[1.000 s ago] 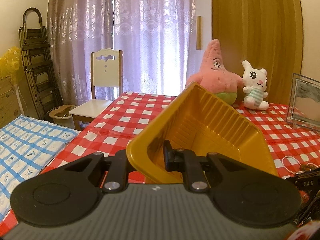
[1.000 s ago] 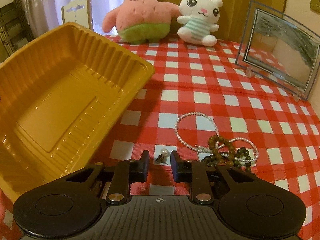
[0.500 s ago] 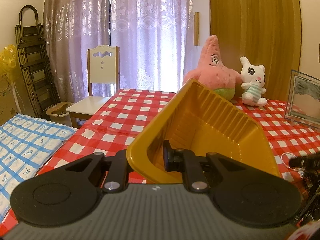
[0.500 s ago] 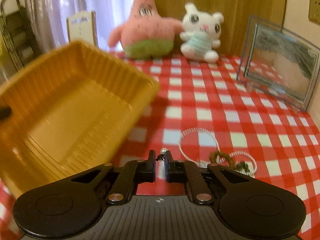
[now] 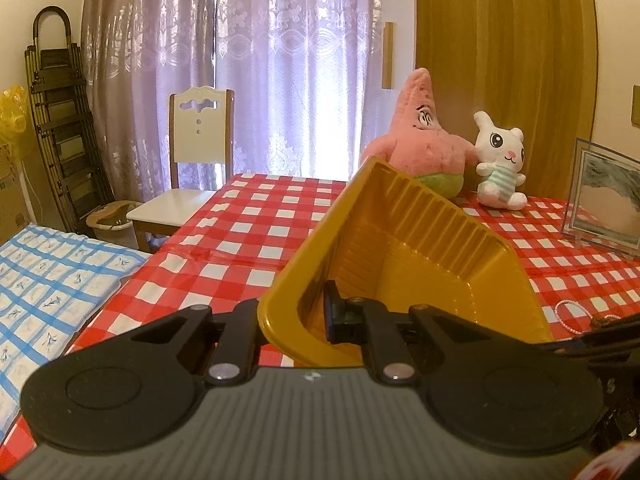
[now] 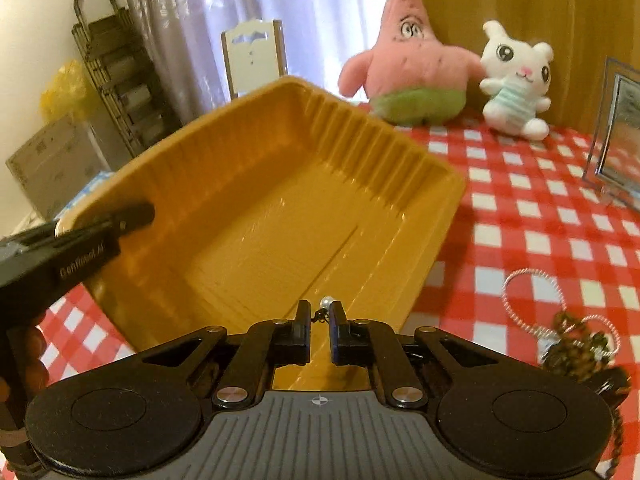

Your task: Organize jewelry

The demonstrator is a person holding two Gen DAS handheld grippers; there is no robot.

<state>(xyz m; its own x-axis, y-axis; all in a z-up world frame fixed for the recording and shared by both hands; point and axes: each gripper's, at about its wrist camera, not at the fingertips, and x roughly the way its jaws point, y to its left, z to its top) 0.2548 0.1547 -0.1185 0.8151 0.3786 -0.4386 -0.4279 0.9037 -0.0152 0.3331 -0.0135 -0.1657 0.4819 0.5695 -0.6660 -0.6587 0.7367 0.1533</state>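
From my right wrist view, my left gripper [image 6: 132, 216] at left stayed clamped on the tilted yellow tray's [image 6: 280, 200] rim. At centre my right gripper [image 6: 320, 320], freshly closed, pinched the pearl earring [image 6: 326, 304], now before the tray. At right, blurred necklaces [image 6: 568, 332] lay tangled on the checked tablecloth [image 6: 520, 200].

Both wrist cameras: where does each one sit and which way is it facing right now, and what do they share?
Left wrist: rides the left gripper, facing across the checked table towards curtains and chair; jaws clamp the yellow tray wall.
Right wrist: rides the right gripper, angled down over the tray's open inside; its fingers pinch a small pearl earring. The left gripper and a hand enter at left.
Shared: the tray, pink star plush, white bunny plush, picture frame, pearl strand.
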